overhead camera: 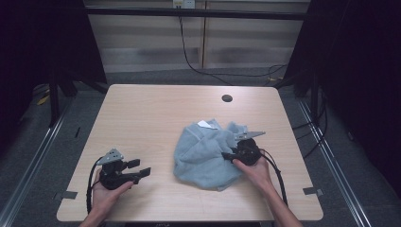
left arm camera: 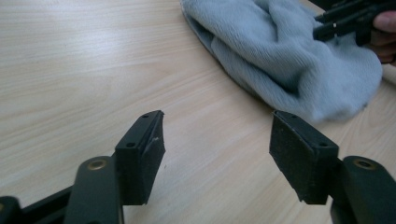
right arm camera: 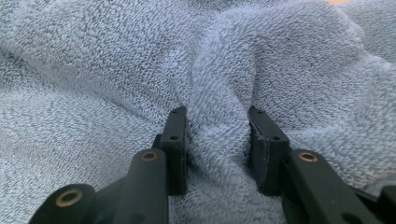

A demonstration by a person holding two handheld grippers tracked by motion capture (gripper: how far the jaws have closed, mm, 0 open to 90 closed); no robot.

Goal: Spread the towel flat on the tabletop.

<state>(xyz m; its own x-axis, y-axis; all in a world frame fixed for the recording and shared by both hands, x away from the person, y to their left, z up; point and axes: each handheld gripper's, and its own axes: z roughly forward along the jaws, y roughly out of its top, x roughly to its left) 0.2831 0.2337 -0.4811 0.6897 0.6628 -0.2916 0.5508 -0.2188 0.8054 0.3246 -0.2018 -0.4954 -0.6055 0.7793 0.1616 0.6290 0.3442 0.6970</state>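
Observation:
A crumpled light-blue towel (overhead camera: 203, 151) lies on the wooden table (overhead camera: 151, 109), right of centre. At the towel's right side, my right gripper (overhead camera: 227, 155) points left into the cloth. In the right gripper view a raised fold of the towel (right arm camera: 217, 70) stands between the two pads, and my right gripper (right arm camera: 217, 119) pinches it from both sides. My left gripper (overhead camera: 141, 167) rests low over bare wood at the front left, a hand's width from the towel. Its jaws (left arm camera: 217, 121) stand wide apart with nothing between them. Beyond them are the towel (left arm camera: 280, 51) and the right gripper (left arm camera: 327, 23).
A round cable hole (overhead camera: 227, 98) sits near the table's far edge. A white label (overhead camera: 204, 124) shows at the towel's far side. Grey tape marks (overhead camera: 69, 194) lie at both front corners. Dark frame posts and cables stand beyond the table.

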